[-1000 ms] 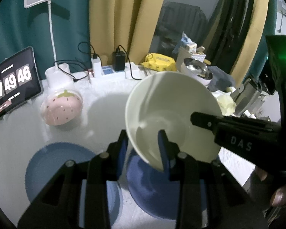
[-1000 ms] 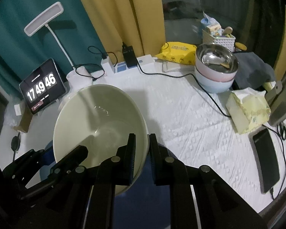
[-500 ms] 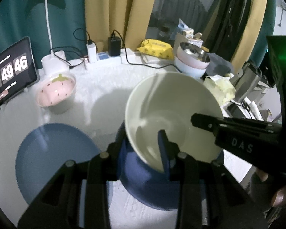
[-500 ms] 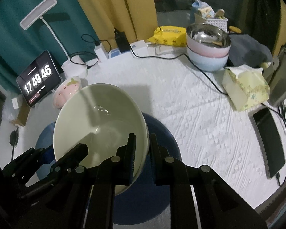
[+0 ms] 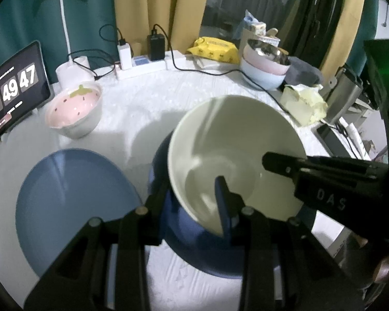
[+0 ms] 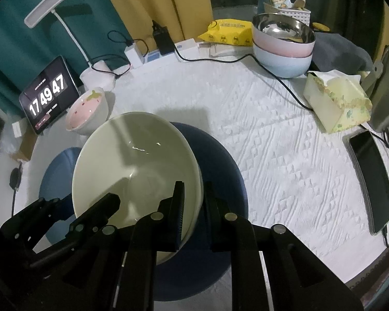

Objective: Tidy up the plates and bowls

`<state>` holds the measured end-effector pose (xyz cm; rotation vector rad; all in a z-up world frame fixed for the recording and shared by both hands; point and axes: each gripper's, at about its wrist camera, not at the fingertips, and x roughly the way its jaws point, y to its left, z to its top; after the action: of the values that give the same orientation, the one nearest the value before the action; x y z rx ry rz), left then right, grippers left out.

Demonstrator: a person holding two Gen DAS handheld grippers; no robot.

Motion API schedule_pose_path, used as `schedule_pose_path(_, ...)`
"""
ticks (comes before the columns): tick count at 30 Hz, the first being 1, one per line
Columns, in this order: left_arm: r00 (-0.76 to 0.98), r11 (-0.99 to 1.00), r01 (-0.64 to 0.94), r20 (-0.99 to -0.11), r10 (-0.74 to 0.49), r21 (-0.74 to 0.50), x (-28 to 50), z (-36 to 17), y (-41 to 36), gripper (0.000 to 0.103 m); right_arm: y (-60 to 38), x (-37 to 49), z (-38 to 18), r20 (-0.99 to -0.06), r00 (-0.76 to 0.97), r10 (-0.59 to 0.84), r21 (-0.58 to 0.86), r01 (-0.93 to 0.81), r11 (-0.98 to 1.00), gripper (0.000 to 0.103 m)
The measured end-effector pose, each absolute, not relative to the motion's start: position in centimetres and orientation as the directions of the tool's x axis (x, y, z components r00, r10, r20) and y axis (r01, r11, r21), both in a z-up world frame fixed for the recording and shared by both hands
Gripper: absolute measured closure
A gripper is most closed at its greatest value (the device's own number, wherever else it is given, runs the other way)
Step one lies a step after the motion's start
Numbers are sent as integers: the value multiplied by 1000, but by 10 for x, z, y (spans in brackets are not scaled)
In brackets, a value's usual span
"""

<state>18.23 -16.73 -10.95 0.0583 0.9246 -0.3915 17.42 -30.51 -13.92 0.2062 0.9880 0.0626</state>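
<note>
Bowl, cream, rim clamped by left hand-held gripper and right hand-held gripper, now raised higher over dark blue plate; light blue plate at nine o'clock; stacking pending.

Bowls: four — one cream bowl, one strawberry bowl, and a nested pair, pink bowl in pale blue bowl
Plates: two — one dark blue plate, one light blue plate
Grippers: two — left gripper, right gripper
Clock tablets: one
Desk lamps: one
Tissue boxes: one
Phones: one
Yellow wipe packs: one
</note>
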Motion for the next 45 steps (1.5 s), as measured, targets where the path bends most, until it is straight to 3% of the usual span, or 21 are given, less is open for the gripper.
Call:
schedule_pose_path(18,537,938,339,-803,-260,-77,181,-112,-172,68,-305,172,-146,-837,535,112,162,47,986,82)
schedule_pose_path(24,557,932,353,-783,-279,-80,176,-102,-172,68,-304,166,-135,-817,568,104,153,38,988,74)
schedule_pose_path(45,621,942,321,-730,-286,-95,165,-73,-143,68,-296,152,-99,-762,642,83,129,26,991,73)
